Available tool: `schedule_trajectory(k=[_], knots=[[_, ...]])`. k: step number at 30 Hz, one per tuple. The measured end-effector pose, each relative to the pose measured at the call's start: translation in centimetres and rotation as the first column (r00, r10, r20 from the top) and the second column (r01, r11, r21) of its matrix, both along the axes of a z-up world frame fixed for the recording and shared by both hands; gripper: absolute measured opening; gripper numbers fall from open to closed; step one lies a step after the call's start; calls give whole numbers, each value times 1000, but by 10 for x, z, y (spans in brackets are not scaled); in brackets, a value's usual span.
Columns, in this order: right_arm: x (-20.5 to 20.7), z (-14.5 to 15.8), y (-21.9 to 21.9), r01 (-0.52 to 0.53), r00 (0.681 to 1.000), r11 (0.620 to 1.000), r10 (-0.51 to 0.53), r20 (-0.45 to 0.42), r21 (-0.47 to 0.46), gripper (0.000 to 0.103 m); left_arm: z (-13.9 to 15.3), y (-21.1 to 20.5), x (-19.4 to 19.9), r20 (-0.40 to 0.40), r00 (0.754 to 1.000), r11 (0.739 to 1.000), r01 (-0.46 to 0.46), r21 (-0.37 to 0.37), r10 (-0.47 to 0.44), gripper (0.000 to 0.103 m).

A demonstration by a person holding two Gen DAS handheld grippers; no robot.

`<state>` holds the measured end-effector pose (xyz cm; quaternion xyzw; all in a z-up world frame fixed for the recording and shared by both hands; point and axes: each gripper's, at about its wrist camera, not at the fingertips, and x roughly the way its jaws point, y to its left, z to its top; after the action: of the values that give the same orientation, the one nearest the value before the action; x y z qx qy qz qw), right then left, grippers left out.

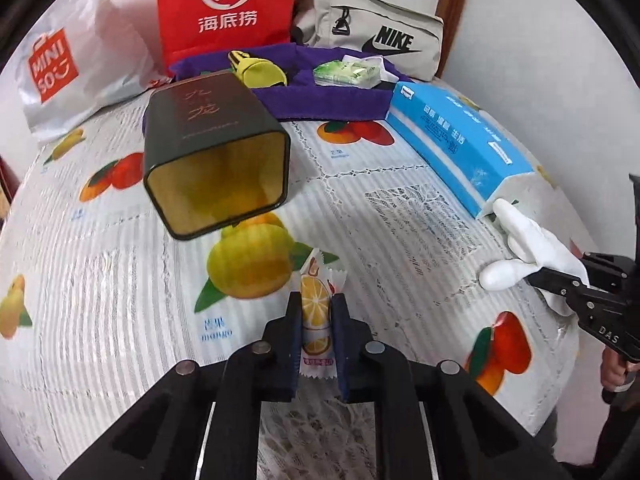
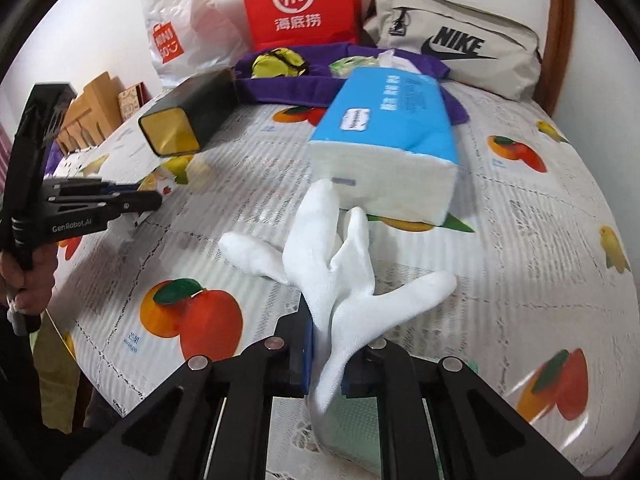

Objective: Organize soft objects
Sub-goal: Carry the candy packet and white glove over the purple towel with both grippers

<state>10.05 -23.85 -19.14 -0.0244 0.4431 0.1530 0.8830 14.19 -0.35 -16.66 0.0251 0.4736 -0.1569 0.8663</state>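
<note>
My left gripper (image 1: 316,312) is shut on a small sachet printed with orange slices (image 1: 316,300), held low over the fruit-print tablecloth (image 1: 120,280). My right gripper (image 2: 328,344) is shut on a white glove (image 2: 332,264) whose fingers splay forward on the cloth, just in front of a blue tissue pack (image 2: 392,120). In the left wrist view the glove (image 1: 528,244) and the right gripper (image 1: 560,284) are at the right, by the tissue pack (image 1: 452,128). The left gripper (image 2: 148,200) shows at the left of the right wrist view.
A dark square tin (image 1: 216,152) lies on its side, open end toward me. Behind it, a purple cloth (image 1: 320,96) carries a yellow pouch (image 1: 260,72) and a green packet (image 1: 344,74). A red bag (image 1: 228,4), a Miniso bag (image 1: 72,64) and a Nike bag (image 1: 376,28) line the back.
</note>
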Motion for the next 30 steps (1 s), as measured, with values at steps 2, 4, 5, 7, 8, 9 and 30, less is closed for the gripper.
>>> schedule_trajectory(k=[2, 4, 5, 7, 8, 9, 30], knots=[[0, 3, -4, 12, 1000, 1000, -12, -2, 8, 10, 3, 2, -4, 1, 1000, 1000, -10, -15, 10, 12], [0, 8, -6, 19, 1000, 1000, -19, 8, 15, 10, 6, 5, -7, 1, 1000, 999, -18, -29, 18, 12], [-1, 11, -7, 19, 1000, 1000, -19, 15, 18, 10, 7, 6, -8, 0, 1000, 999, -25, -34, 25, 12], [-1, 18, -7, 15, 1000, 1000, -15, 27, 24, 10, 13, 11, -9, 3, 999, 998, -42, -48, 42, 12], [-1, 22, -7, 10, 999, 1000, -11, 31, 29, 10, 16, 14, -9, 2, 999, 997, -52, -60, 52, 12], [-1, 25, -7, 8, 999, 999, -9, 32, 31, 10, 19, 15, -7, 1, 998, 996, -59, -67, 59, 12], [52, 96, -20, -8, 993, 997, -2, 115, 82, 10, 81, 44, 37, 69, 984, 977, -155, -144, 166, 13]])
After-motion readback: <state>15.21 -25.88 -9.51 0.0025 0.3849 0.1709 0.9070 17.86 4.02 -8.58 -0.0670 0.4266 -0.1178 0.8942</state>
